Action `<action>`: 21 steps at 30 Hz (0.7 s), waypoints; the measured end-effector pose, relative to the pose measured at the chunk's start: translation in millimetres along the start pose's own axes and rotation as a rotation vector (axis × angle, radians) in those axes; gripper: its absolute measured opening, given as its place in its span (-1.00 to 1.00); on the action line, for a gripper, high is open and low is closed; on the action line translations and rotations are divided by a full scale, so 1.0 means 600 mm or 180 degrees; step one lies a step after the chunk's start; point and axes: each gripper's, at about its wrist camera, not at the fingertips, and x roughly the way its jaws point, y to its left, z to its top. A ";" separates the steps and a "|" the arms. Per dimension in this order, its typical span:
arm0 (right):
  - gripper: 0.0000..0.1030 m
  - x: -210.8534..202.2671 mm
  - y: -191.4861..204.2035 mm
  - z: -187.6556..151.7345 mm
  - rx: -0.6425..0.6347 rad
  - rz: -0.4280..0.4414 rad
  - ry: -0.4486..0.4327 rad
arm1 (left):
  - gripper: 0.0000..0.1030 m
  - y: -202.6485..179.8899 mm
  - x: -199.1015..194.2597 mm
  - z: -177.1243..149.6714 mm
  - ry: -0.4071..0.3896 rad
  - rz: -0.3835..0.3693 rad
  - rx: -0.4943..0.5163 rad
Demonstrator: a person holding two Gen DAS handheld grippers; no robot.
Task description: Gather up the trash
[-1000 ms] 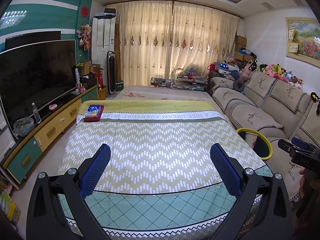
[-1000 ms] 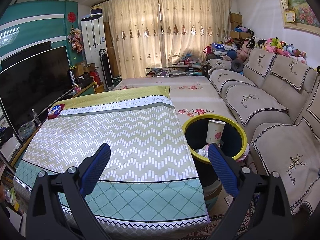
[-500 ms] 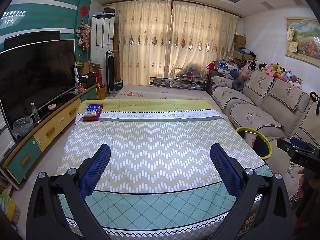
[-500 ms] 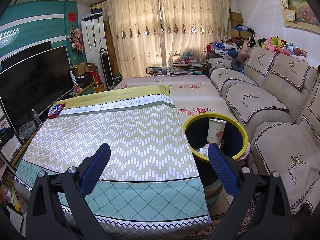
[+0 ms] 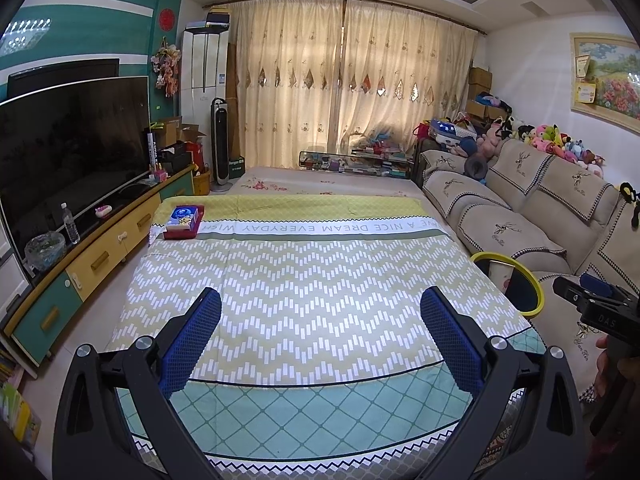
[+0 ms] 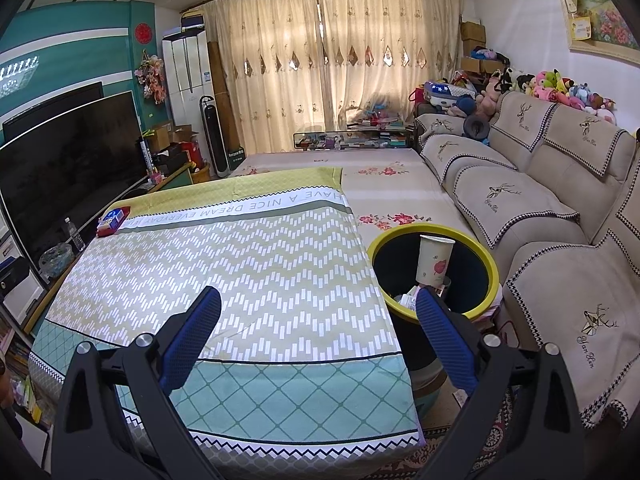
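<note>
Right wrist view: right gripper (image 6: 318,326) wide open, empty, just beside yellow-rimmed trash bin (image 6: 490,258) holding upright paper cup (image 6: 434,260); left gripper (image 5: 320,330) likewise, farther off.

Straight ahead, cream curtains (image 5: 344,80) glow with daylight across the far wall. Ahead to the left, a dark television (image 5: 72,152) stands on a yellow and teal cabinet (image 5: 100,256) against a teal wall (image 5: 92,20). To the right runs a beige sofa (image 6: 520,184) with plush toys (image 6: 560,88) along its back. A framed flower picture (image 5: 608,76) hangs above.
</note>
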 end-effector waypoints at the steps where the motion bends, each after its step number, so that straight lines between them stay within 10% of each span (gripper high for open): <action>1: 0.81 0.000 -0.002 0.001 -0.0003 0.0001 -0.0001 | 0.91 0.000 0.000 0.000 -0.0002 0.0001 0.0001; 21: 0.81 0.003 -0.001 0.001 0.0005 0.0002 0.0019 | 0.91 0.003 0.011 -0.003 0.0036 0.0003 -0.0031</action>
